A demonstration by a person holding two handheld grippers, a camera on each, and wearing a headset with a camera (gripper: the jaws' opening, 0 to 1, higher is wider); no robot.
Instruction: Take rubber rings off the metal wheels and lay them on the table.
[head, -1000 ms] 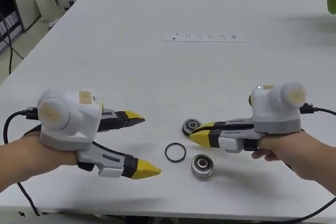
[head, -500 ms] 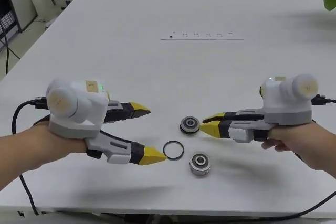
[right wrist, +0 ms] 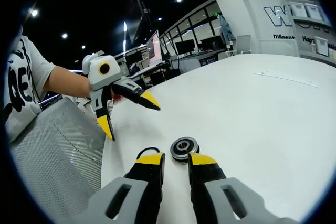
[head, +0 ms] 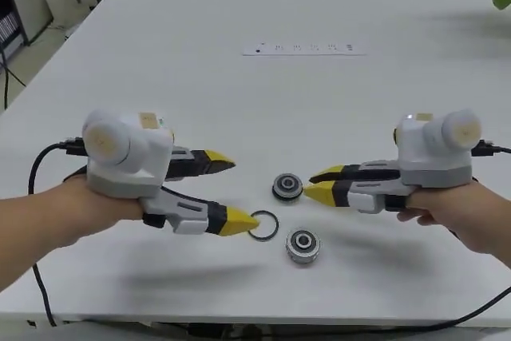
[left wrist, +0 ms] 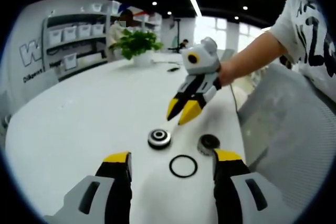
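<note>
rubber ring point(head: 263, 225): one loose black ring lying flat on the white table point(head: 200, 77), lower middle of the head view, between the two wheels and my left tool

upper wheel point(head: 287, 187): centre of the head view, just above the ring

lower wheel point(head: 303, 245): just right of and below the ring, looks bare grey metal from here

writing: in the right gripper view, upper right, the wall has a big logo starting with "W" and a smaller line under it that starts "Diligen", rest cut off. My shirt has black print, can't read it properly

power strip point(head: 305, 49): top middle of the head view, markings too small to read

left gripper point(head: 243, 192): fingers spread wide, holding nothing. Lower yellow tip sits right at the ring's left edge, can't tell if it actually touches

right gripper point(head: 310, 184): fingers nearly together with a slim gap, nothing in them, tips just beside the upper wheel's right side
</note>
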